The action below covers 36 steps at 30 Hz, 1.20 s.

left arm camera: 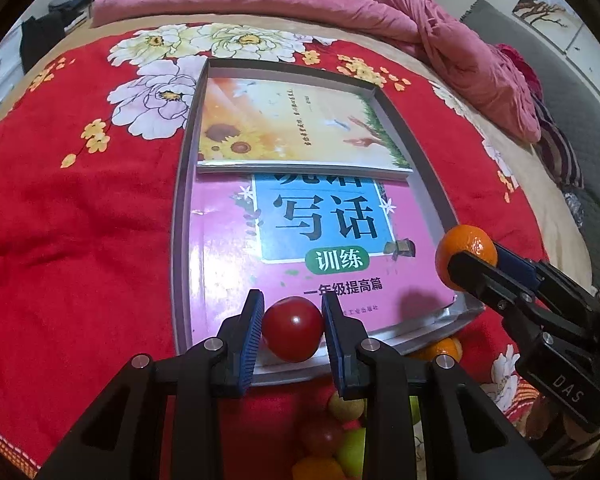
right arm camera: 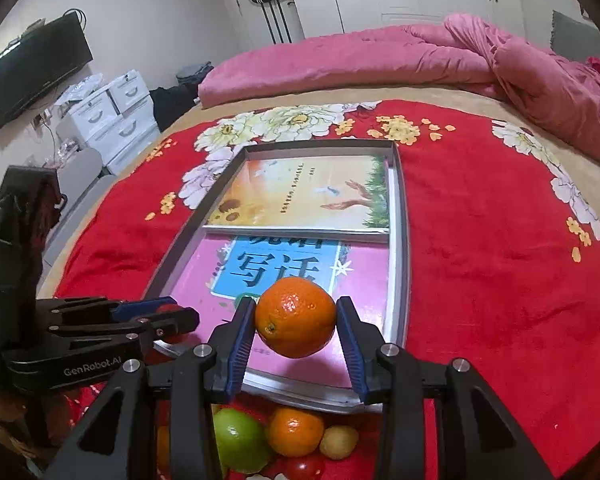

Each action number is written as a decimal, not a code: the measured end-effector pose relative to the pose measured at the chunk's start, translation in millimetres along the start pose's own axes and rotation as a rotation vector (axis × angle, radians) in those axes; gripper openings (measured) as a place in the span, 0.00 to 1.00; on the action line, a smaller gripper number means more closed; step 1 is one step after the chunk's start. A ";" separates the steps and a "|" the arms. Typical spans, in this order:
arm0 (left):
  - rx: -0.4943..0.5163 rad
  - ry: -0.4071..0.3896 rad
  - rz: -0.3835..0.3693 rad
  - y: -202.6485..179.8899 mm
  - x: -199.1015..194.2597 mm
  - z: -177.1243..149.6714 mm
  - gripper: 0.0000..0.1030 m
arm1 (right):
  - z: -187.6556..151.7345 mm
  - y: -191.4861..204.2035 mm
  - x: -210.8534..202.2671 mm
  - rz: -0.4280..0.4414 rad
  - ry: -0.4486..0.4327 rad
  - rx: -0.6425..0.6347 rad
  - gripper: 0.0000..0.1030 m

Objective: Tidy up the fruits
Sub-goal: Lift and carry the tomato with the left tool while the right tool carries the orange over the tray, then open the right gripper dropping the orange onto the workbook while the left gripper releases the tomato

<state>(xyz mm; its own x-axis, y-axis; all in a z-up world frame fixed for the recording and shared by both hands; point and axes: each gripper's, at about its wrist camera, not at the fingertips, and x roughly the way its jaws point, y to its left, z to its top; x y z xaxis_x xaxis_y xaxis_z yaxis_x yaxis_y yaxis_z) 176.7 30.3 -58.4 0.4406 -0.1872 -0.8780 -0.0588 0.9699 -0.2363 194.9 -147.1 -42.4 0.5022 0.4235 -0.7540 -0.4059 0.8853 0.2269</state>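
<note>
My left gripper [left arm camera: 293, 330] is shut on a red tomato [left arm camera: 293, 328] and holds it over the near edge of the grey tray [left arm camera: 180, 216]. My right gripper [right arm camera: 296, 322] is shut on an orange [right arm camera: 296, 322], held above the tray's near end [right arm camera: 400, 216]; the orange also shows in the left wrist view [left arm camera: 462, 242] at the right. A pile of loose fruit lies on the red blanket just below both grippers: a green apple [right arm camera: 240, 440], an orange [right arm camera: 296, 430], a small yellow fruit [right arm camera: 340, 442] and a tomato [right arm camera: 304, 468].
The tray holds a pink book [left arm camera: 228, 248] near me and a sunflower book [left arm camera: 284, 120] behind it. A rolled pink duvet [right arm camera: 360, 60] lies across the far side of the bed. White drawers [right arm camera: 112, 120] and a TV [right arm camera: 36, 68] stand at the left.
</note>
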 end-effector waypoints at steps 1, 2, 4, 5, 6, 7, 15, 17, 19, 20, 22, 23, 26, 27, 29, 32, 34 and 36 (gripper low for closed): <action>0.006 0.001 0.006 -0.6 1.8 0.0 0.30 | -1.1 -1.4 1.0 0.001 0.003 0.007 0.40; 0.007 0.002 0.009 -0.8 3.4 -0.3 0.30 | -2.1 -2.7 1.8 -0.002 0.004 0.012 0.40; 0.006 0.009 0.010 -0.7 7.3 -1.4 0.30 | -4.6 -5.7 4.0 -0.009 0.010 0.021 0.40; 0.004 0.011 0.010 -0.4 9.6 -2.6 0.30 | -5.5 -6.9 5.2 -0.010 0.015 0.024 0.40; 0.002 0.013 0.010 0.1 10.9 -3.2 0.30 | -6.0 -7.7 5.7 -0.011 0.017 0.024 0.40; -0.001 0.016 0.012 1.0 13.0 -4.5 0.30 | -6.8 -8.1 6.4 -0.015 0.019 0.022 0.40; 0.021 0.006 0.029 -2.6 14.5 -7.4 0.30 | -10.6 -5.4 10.9 -0.042 0.032 -0.001 0.40; 0.019 0.004 0.025 -1.6 14.3 -8.3 0.30 | -12.0 -4.7 13.3 -0.056 0.036 -0.011 0.40; 0.022 0.002 0.026 -1.8 14.5 -9.1 0.30 | -14.0 -4.0 15.1 -0.068 0.040 -0.019 0.40; 0.025 0.002 0.028 -2.3 14.2 -9.2 0.30 | -15.0 -4.1 16.0 -0.071 0.043 -0.020 0.40; 0.029 0.001 0.029 -2.7 14.0 -9.3 0.30 | -17.5 -4.4 18.8 -0.076 0.052 -0.022 0.40; 0.026 0.001 0.028 -2.4 14.1 -9.2 0.30 | -18.3 -4.9 19.7 -0.081 0.054 -0.023 0.40; 0.023 0.001 0.024 -1.5 13.8 -9.4 0.30 | -19.3 -6.0 20.7 -0.088 0.056 -0.021 0.40; 0.023 0.000 0.022 -1.3 13.6 -9.4 0.30 | -19.5 -6.4 20.4 -0.089 0.057 -0.022 0.40; 0.022 0.001 0.021 -1.1 13.8 -9.6 0.30 | -19.7 -6.7 20.5 -0.093 0.059 -0.023 0.40; 0.021 -0.001 0.020 -1.0 13.3 -9.8 0.30 | -19.7 -7.2 21.1 -0.097 0.062 -0.022 0.40; 0.020 0.000 0.019 -0.9 13.1 -9.8 0.30 | -19.5 -6.9 20.2 -0.102 0.058 -0.023 0.40; 0.020 0.000 0.019 -1.1 13.4 -9.9 0.30 | -18.7 -6.7 18.5 -0.099 0.050 -0.024 0.40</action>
<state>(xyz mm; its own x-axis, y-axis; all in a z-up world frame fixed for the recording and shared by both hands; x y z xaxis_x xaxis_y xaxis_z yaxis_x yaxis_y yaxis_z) 173.8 25.2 -74.1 0.4394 -0.1683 -0.8824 -0.0496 0.9762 -0.2109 192.7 -148.8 -69.4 0.5020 0.3231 -0.8023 -0.3743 0.9174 0.1353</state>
